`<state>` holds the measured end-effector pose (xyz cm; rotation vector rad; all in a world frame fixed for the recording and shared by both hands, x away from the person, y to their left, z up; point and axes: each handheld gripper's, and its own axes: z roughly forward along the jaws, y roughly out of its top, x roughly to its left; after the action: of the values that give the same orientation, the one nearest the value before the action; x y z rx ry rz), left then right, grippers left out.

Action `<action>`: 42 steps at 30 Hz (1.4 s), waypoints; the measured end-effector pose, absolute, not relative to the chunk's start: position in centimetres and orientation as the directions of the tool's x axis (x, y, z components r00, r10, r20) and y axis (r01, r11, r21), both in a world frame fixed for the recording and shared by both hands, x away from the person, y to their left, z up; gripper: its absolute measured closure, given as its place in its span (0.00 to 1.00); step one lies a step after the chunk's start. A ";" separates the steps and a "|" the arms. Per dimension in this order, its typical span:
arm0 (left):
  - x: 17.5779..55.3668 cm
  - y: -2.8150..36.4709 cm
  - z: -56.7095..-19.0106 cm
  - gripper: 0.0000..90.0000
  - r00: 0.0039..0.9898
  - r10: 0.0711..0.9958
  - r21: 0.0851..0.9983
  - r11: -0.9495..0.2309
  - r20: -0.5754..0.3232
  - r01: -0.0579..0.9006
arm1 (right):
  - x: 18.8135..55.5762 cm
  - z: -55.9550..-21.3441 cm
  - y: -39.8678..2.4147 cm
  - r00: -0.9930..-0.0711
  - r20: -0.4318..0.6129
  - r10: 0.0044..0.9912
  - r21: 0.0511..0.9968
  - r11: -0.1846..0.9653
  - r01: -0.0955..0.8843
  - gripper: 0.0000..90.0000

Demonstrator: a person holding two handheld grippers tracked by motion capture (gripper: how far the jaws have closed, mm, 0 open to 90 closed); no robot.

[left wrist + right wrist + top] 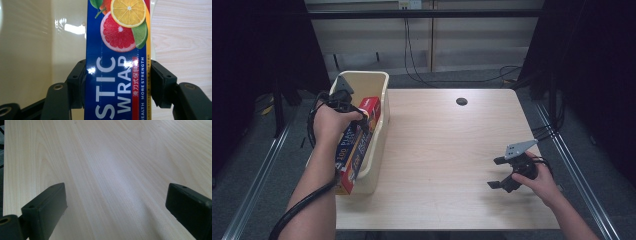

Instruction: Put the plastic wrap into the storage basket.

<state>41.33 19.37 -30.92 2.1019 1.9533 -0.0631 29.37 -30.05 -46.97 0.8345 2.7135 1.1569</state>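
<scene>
Over at the table's edge, the left gripper (117, 85) has its black jaws clamped on both sides of a long blue plastic-wrap box (117, 62), which stands inside the cream plastic bin (379, 87); the right gripper (116, 205) hovers wide open, holding nothing, above bare wooden table (112, 157)

Both tongs black: left tongs (362, 119), right tongs (498, 173). Grey triangular top plates, thick black cables, screwed pads, bare forearms.
</scene>
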 end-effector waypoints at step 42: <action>42.3 18.6 -33.5 0.44 0.086 0.976 0.127 -0.062 -0.200 0.990 | 29.4 -47.3 -29.9 -0.852 0.126 0.508 0.676 0.585 0.448 0.04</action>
<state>42.29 18.63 -33.49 2.1329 1.9786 -0.0893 29.37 -29.90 -47.31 0.8234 2.7246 1.1271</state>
